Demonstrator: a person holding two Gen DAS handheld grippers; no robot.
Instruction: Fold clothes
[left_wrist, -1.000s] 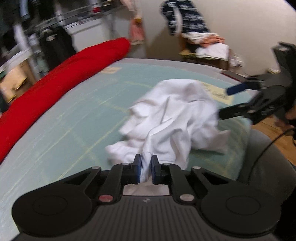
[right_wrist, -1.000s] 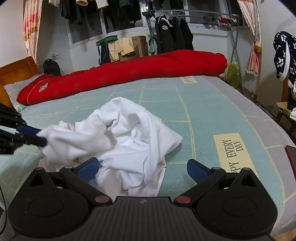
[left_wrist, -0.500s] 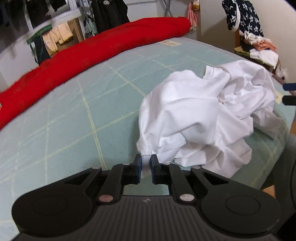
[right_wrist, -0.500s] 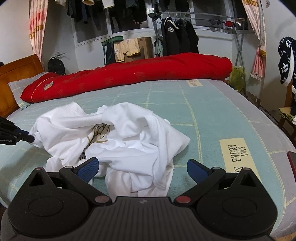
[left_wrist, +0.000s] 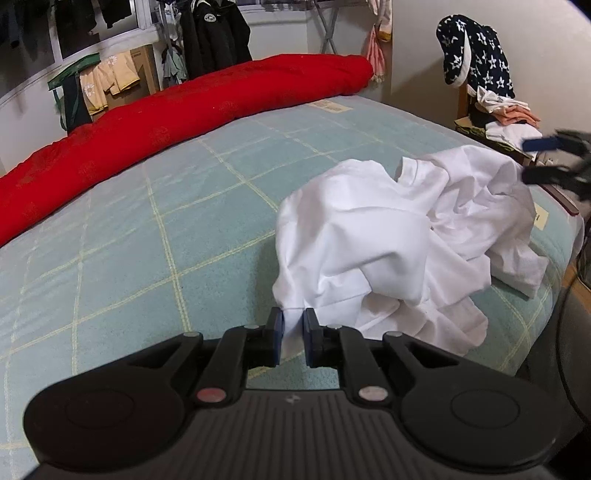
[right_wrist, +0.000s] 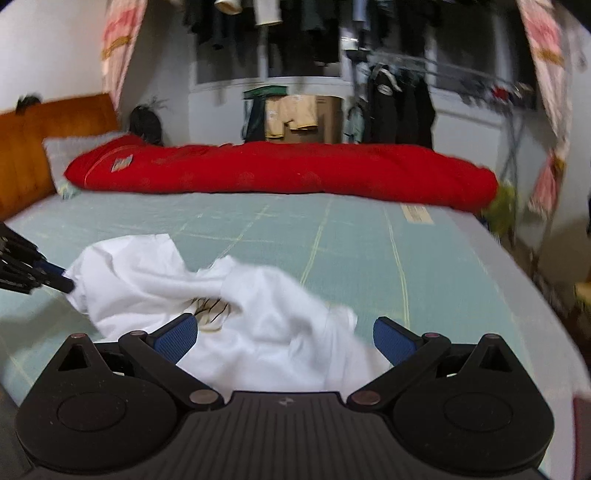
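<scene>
A crumpled white T-shirt lies on the pale green bed cover, near the bed's front edge. My left gripper is shut on an edge of the shirt, low over the bed. It also shows at the left of the right wrist view, pinching the shirt. My right gripper is open and empty, its blue pads on either side of the shirt heap. It also shows at the right edge of the left wrist view. A dark printed design shows in a fold of the shirt.
A long red rolled quilt lies along the far side of the bed. A wooden headboard and grey pillow are at the left. A chair with piled clothes stands past the bed's foot. Clothes hang on racks behind.
My left gripper has pulled the shirt's edge out to the left, spreading the heap. My right gripper has moved in lower over the shirt, staying open.
</scene>
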